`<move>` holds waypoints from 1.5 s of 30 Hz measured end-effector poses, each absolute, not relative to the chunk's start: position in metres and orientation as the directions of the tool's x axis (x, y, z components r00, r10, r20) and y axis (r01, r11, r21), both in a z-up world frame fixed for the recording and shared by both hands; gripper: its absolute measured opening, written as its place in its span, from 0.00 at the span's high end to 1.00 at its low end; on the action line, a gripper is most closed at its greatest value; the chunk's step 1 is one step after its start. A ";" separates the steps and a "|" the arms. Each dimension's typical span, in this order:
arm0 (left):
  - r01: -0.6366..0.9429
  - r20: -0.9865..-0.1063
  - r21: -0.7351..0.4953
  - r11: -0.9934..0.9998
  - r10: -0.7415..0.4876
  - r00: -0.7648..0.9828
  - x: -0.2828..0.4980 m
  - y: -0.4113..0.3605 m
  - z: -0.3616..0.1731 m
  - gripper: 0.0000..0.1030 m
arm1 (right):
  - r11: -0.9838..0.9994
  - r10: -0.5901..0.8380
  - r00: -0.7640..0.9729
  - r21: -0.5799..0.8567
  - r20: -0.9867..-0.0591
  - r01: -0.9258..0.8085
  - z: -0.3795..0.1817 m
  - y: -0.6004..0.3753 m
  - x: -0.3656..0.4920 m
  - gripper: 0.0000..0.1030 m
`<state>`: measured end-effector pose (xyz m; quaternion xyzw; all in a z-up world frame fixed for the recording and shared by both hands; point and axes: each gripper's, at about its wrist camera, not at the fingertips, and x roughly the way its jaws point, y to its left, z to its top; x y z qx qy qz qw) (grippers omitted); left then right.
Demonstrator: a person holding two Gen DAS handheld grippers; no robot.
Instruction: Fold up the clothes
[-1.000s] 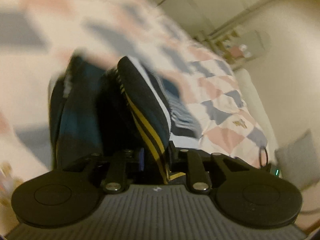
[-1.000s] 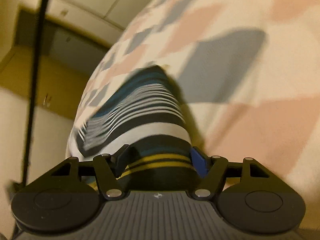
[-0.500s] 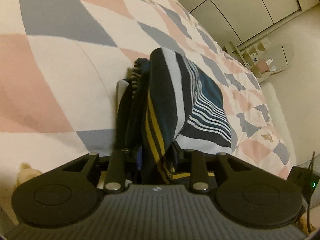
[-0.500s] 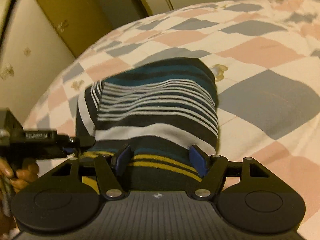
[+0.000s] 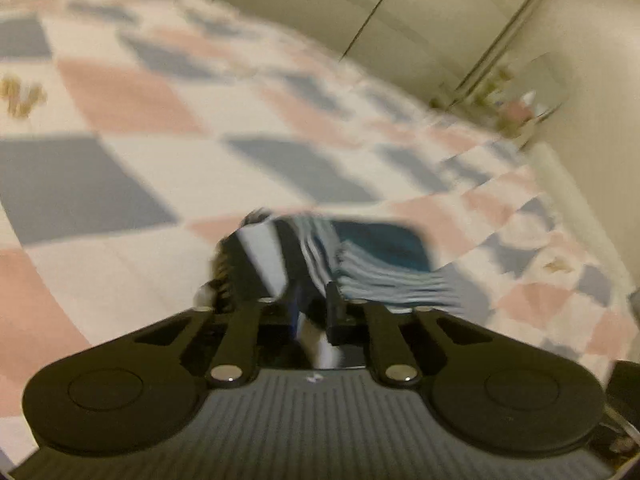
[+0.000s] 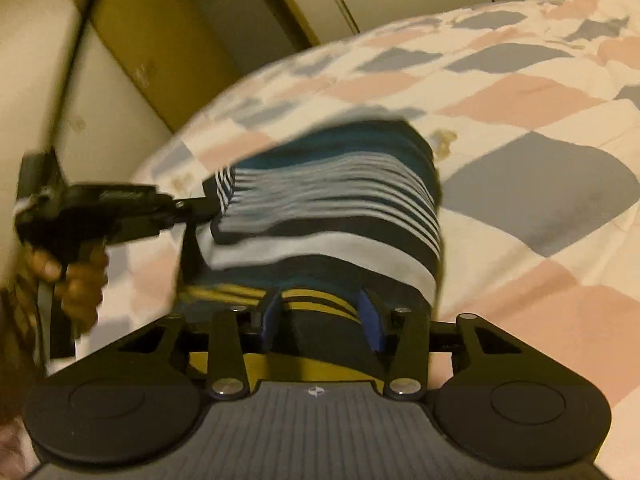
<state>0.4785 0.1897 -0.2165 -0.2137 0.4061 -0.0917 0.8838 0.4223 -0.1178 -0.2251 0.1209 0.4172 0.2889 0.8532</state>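
Already your striped shirt lies folded into a compact bundle on the checkered bed. Your left gripper and right gripper each pinch its edge; only release and tidying look left.

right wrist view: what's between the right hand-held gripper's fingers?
A bunched fold of the striped garment, its yellow-striped edge, fills the gap of the right hand-held gripper; seen in the right wrist view.

I see a home bedroom: a bed with a checked quilt and wardrobe doors behind.
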 end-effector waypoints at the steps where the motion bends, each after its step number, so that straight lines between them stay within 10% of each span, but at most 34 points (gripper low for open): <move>1: -0.028 -0.687 -0.461 0.887 -0.337 0.644 0.481 0.194 -0.228 0.97 | 0.804 0.593 0.481 0.437 -0.646 -0.404 -0.227 -0.115 0.424 0.61; 15: 0.028 -0.652 -0.481 0.876 -0.379 0.657 0.376 0.175 -0.184 0.98 | 0.766 0.643 0.512 0.502 -0.570 -0.402 -0.198 -0.138 0.398 0.57; 45: -0.138 -0.836 -0.257 0.956 -0.148 0.529 0.346 0.117 -0.203 0.97 | 0.862 0.472 0.424 0.305 -0.773 -0.405 -0.206 -0.126 0.398 0.55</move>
